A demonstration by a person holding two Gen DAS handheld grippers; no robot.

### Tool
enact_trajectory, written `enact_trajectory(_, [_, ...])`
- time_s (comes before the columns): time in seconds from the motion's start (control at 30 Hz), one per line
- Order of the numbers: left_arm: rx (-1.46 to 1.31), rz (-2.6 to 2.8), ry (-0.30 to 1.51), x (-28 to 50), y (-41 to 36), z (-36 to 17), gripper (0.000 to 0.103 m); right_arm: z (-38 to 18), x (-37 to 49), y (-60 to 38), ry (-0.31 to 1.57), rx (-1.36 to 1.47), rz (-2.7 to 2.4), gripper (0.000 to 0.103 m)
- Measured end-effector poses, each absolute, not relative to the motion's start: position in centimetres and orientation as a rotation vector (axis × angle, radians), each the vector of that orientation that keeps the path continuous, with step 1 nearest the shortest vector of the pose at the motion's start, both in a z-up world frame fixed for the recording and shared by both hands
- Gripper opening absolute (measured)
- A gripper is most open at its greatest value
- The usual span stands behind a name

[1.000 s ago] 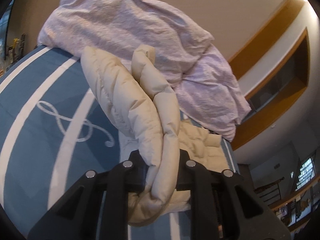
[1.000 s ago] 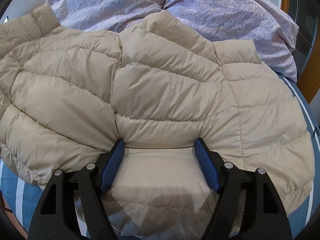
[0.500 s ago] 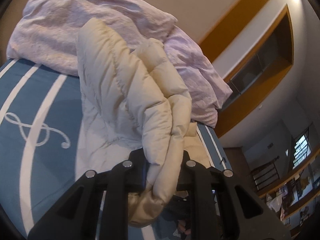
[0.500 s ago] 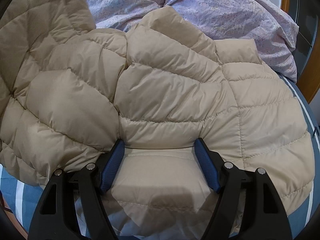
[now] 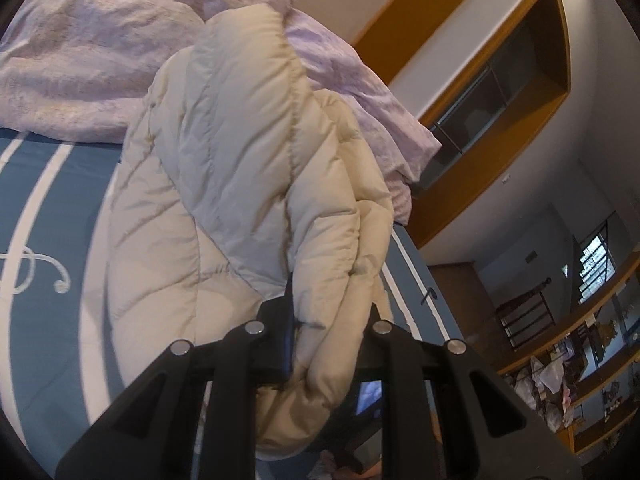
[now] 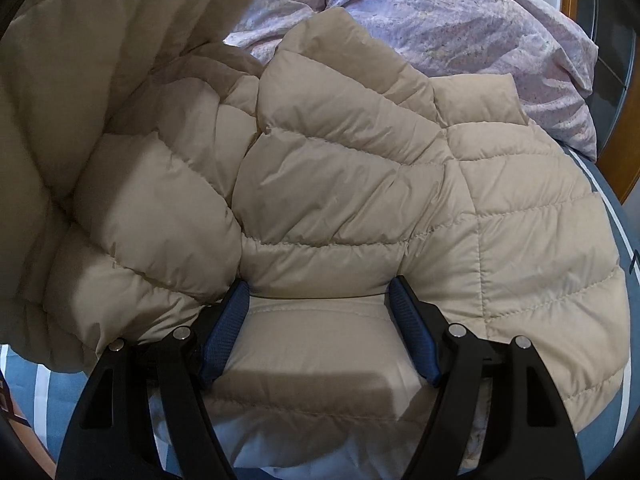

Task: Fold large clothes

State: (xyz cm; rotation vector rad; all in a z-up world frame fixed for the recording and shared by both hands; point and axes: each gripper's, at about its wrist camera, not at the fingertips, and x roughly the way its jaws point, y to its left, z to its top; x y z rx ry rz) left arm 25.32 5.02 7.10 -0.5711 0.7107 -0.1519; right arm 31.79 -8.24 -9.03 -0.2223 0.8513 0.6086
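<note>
A cream quilted down jacket (image 6: pixel 360 160) lies spread on the blue bedspread (image 5: pixel 48 220). My left gripper (image 5: pixel 330 308) is shut on a thick bunched fold of the jacket (image 5: pixel 240 168) and holds it lifted off the bed. In the right wrist view that raised flap (image 6: pixel 80 60) curls over the jacket's left side. My right gripper (image 6: pixel 318 288) stands open and wide, its blue pads (image 6: pixel 224 328) set down on the jacket's near edge, with a flat panel lying between them.
A crumpled lilac duvet (image 5: pixel 80 60) (image 6: pixel 460 12) is heaped at the head of the bed, just behind the jacket. The bed's right edge runs beside a wooden wall recess (image 5: pixel 500 160). Cluttered shelves (image 5: pixel 560 360) and the floor lie beyond it.
My left gripper has carried its jacket fold up and rightwards, so the flap now looms over the left of the jacket in the right wrist view. The right gripper has stayed put.
</note>
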Motion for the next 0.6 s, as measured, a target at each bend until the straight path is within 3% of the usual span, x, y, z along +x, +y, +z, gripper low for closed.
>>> enact_trajectory(0.6, [-0.693, -0.201, 0.842, 29.5, 2.3, 1.9, 0.019, -8.2, 31.2, -11.8, 0.847, -0.123, 0.641, 0.074])
